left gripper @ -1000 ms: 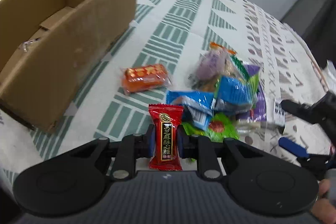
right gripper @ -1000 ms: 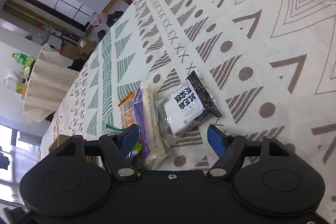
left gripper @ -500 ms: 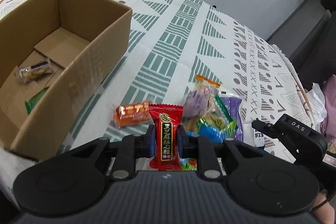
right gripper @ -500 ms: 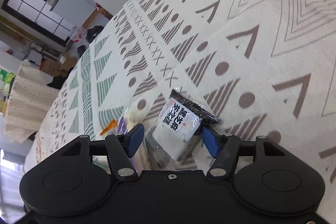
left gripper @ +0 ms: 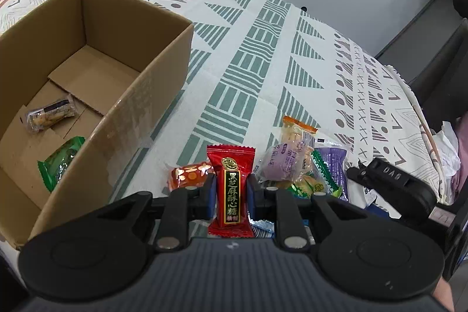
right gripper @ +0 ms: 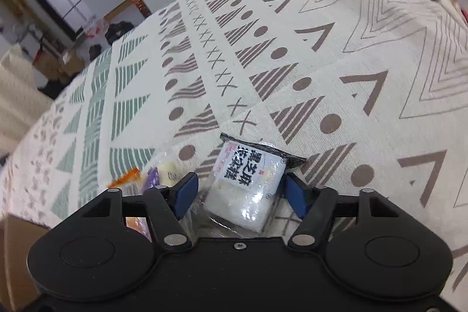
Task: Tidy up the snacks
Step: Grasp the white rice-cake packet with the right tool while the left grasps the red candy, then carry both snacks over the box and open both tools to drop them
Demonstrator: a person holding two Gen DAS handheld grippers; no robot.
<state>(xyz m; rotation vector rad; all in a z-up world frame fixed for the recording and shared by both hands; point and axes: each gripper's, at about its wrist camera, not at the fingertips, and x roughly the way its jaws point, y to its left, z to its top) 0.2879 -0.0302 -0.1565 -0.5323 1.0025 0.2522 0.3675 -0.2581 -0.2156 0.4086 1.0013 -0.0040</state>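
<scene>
Left gripper (left gripper: 231, 192) is clamped on a red candy (left gripper: 230, 190), which stands upright between the blue pads, its black label with gold characters facing the camera. It is held above the patterned cloth (left gripper: 263, 54), between the box (left gripper: 122, 107) and the snack pile (left gripper: 304, 163).

Box: cardboard, open at the top, to the left of the gripper. Two items lie on its floor: a clear-wrapped bar (left gripper: 49, 114) with a dark label toward the back, and a green packet (left gripper: 60, 163) against the near wall.

Pile: on the cloth just beyond and to the right of the gripper. Visible in it are an orange packet (left gripper: 190, 176) at the left, a pale purple packet (left gripper: 280, 163), an orange-topped cracker packet (left gripper: 298, 132) behind that, a dark purple packet (left gripper: 335, 163) at the right, and green and blue wrappers lower down, partly hidden by the gripper.

Right gripper (right gripper: 244, 193) has its jaws apart, straddling a clear sesame packet (right gripper: 248, 183) with a white label and a black sealed end. The packet lies on the cloth. The right pad sits very close to the packet's edge; whether it touches cannot be told. The left pad stands clear of it. In the left wrist view this gripper (left gripper: 392, 186) appears at the right edge of the pile.

Other pile items show to the left of the right gripper's left finger, blurred.
</scene>
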